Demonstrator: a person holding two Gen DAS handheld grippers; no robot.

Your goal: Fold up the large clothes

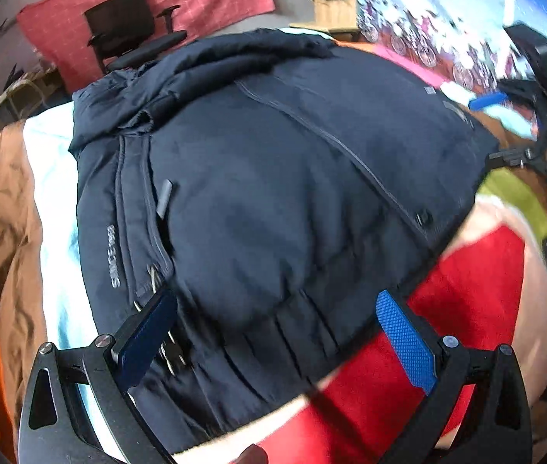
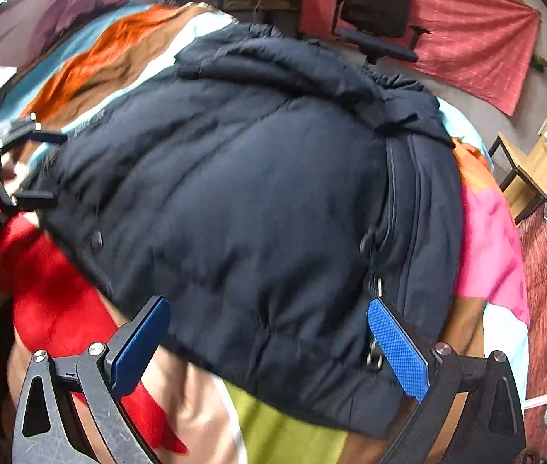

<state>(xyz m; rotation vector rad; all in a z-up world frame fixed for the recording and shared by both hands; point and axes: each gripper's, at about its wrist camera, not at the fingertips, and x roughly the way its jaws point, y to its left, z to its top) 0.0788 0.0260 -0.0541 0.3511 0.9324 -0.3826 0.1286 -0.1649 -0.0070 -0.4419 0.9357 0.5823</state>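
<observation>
1. Jacket [image 1: 273, 178], navy and padded, spread in a bulky heap over a multicoloured bedspread [image 1: 14, 201] with orange, brown, white and pink panels.
2. Left gripper [image 1: 277, 332] low at the jacket's near hem, jaws wide apart, nothing pinched between them.
3. Left gripper's dark blue pad [image 1: 145, 340] over the zip edge, near white lettering on the placket; bright blue pad [image 1: 406, 342] at the hem's other side, above red fabric [image 1: 466, 301].
4. Whether either pad actually touches the cloth: cannot tell, given the blur.
5. Right gripper [image 2: 269, 344] likewise at the jacket's [image 2: 242, 201] near edge, jaws spread wide, empty.
6. Right gripper's dark pad [image 2: 138, 348] just off the hem over red and pale fabric; textured blue pad [image 2: 399, 352] beside the zip and its metal pull.
7. Collar or hood end of the jacket bunched at the far side, away from both grippers.
8. From the left wrist view, right gripper [image 1: 536, 131] seen at the jacket's far right edge; from the right wrist view, left gripper [image 2: 37, 166] at the jacket's left edge.
9. Beyond the bed: black office chair [image 2: 377, 15] before a red wall hanging [image 2: 466, 38], small wooden table [image 2: 532, 166] to the side.
</observation>
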